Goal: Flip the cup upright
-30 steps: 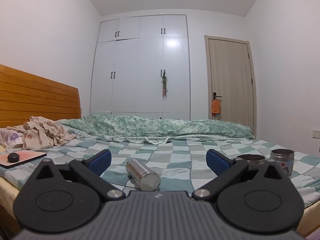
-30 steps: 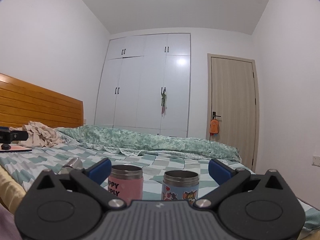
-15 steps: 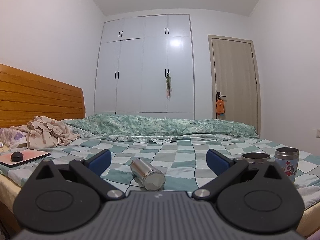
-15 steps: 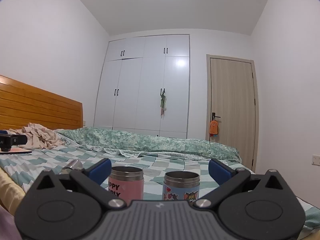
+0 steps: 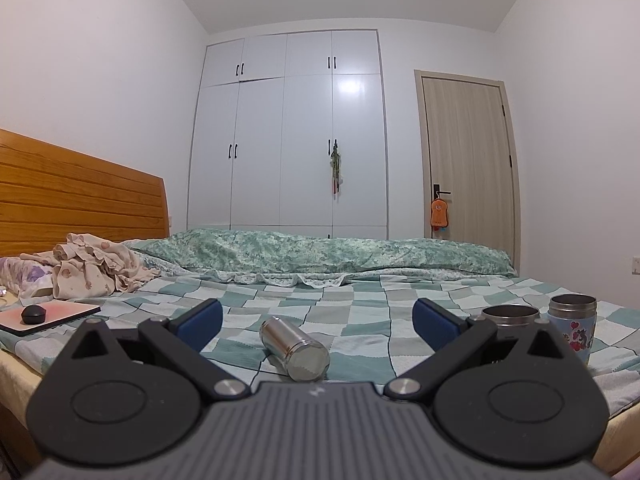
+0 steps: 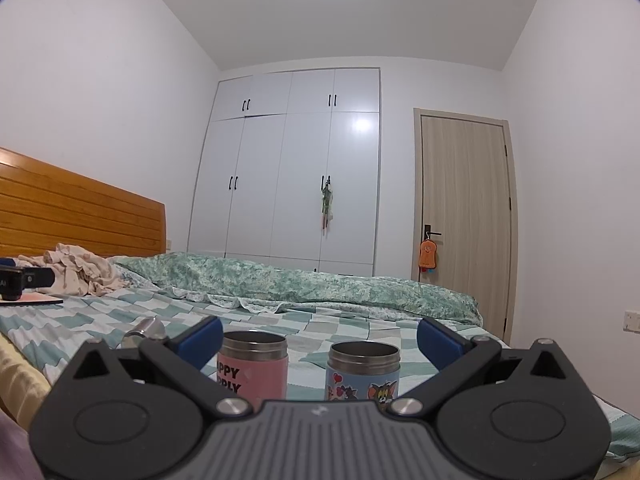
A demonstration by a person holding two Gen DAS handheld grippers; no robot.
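- Looking along your left gripper [image 5: 316, 318], you had its blue-padded fingers [image 5: 200, 318] spread wide and holding nothing, with the plain cylindrical stainless-steel cup [image 5: 293, 343] lying on its side on the green-and-white checked bedsheet [image 5: 360, 312] between them, flat base toward the camera.
- You were best placed to grip that cup across its middle, since the soft sheet would likely let a shiny cylinder roll if one pad touched first.
- You also had to watch the two standing cups at the right: the steel-rimmed one [image 5: 510, 315] behind your right-hand finger and the blue cartoon-printed cup [image 5: 574, 326] beside it.
- Turning to the right wrist view, your right gripper [image 6: 318, 344] was likewise wide apart and empty, framing the upright pink steel-rimmed cup [image 6: 254, 368] and the blue cup [image 6: 363, 372].
- You could see only the fallen cup's end [image 6: 146, 330], at the left behind the finger, so this hand was better kept clear.
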